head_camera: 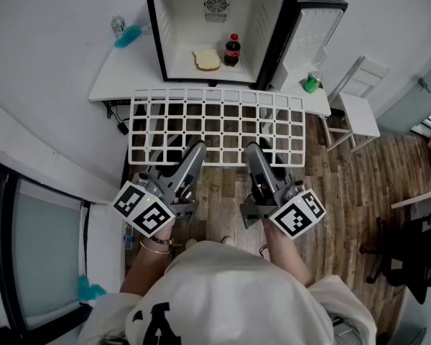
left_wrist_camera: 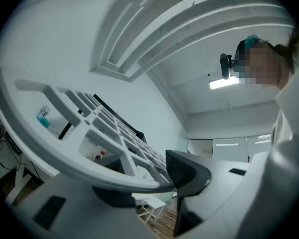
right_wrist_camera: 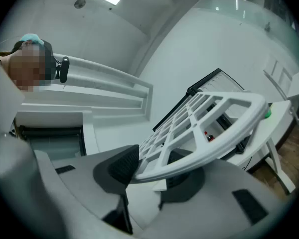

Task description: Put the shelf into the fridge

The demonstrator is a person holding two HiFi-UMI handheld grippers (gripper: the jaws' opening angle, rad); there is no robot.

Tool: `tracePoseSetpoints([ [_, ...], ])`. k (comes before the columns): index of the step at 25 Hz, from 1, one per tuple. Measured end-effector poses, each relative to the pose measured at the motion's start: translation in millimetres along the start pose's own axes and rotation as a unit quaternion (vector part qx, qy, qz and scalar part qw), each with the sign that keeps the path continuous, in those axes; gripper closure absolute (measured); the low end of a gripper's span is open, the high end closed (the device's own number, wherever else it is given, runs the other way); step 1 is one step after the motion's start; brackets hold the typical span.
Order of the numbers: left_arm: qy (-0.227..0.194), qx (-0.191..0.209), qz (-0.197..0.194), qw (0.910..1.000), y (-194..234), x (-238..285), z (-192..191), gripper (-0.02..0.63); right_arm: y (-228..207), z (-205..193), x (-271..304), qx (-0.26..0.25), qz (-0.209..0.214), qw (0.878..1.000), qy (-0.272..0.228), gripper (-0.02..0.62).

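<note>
My left claw [head_camera: 196, 149] and right claw [head_camera: 253, 151] are both clamped on the white grid shelf [head_camera: 217, 124], each pinching the edge farthest from the fridge [head_camera: 156, 34]. The shelf hangs flat just in front of the fridge's open mouth, wholly outside it. Inside the fridge sit a bottle [head_camera: 232, 50] and a slice of bread [head_camera: 207, 60].

The fridge [head_camera: 181, 27] is set on the surface [head_camera: 122, 74], with its door [head_camera: 317, 31] swung to the right. Inside it, the bread [head_camera: 207, 60] is laid left of the bottle [head_camera: 232, 50]. The shelf [head_camera: 217, 126] is held before the fridge, its near edge clamped by the left gripper [head_camera: 196, 148] and, further right, the right gripper [head_camera: 253, 149].
</note>
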State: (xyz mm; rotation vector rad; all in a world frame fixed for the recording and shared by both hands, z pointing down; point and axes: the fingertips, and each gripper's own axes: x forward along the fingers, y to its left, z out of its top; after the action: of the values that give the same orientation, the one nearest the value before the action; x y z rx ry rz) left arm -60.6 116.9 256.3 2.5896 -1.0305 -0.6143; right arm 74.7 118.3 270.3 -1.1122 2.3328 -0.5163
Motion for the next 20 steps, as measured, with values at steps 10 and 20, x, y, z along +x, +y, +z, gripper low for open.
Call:
tracePoseSetpoints([
  [10,0.004,-0.009,-0.002,0.9999,11,-15,4,0.437,12,-14,6,-0.005,-0.007,1.000,0.002,0.454],
  [20,0.011,-0.023,-0.017,0.9995,18,-31,7,0.437,27,-27,4,-0.005,-0.022,1.000,-0.015,0.454],
])
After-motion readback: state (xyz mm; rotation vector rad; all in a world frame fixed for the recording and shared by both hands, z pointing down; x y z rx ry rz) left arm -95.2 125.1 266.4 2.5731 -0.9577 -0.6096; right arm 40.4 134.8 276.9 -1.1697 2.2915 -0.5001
